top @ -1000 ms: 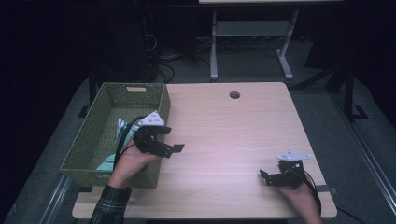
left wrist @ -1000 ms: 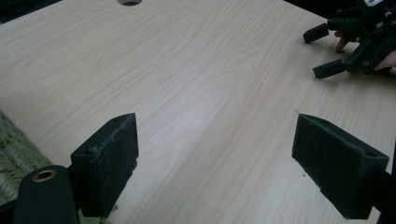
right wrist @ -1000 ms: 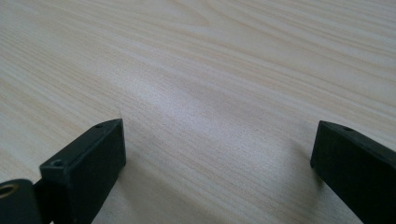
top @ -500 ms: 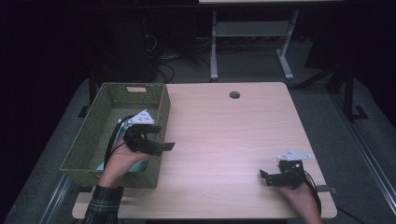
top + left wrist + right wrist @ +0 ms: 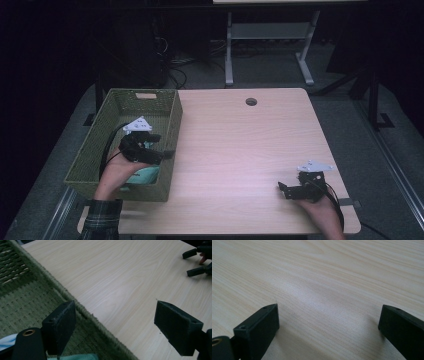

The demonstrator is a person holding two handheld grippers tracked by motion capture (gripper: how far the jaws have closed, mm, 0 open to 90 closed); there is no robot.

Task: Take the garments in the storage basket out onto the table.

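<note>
My left gripper (image 5: 161,146) hangs open over the right side of a green woven basket (image 5: 98,145), with the hand reaching in from the front. In the left gripper view its jaws stand wide apart (image 5: 117,322), straddling the basket rim (image 5: 75,303) with nothing between them. Under the hand lies a pale teal cloth (image 5: 145,176), whose edge also peeks in as the teal cloth (image 5: 75,357) in that view. My right gripper (image 5: 284,191) rests low on the table near the front right, open and empty (image 5: 327,322), over bare wood.
The light wooden table (image 5: 240,150) has a round cable hole (image 5: 251,102) at the back. The basket takes up the table's left edge. A white desk frame (image 5: 270,45) stands on the dark floor behind. The other gripper (image 5: 197,260) shows far off in the left gripper view.
My left gripper has drawn back leftward from over the table to above the basket's right wall, staying open. The right gripper has not moved.
</note>
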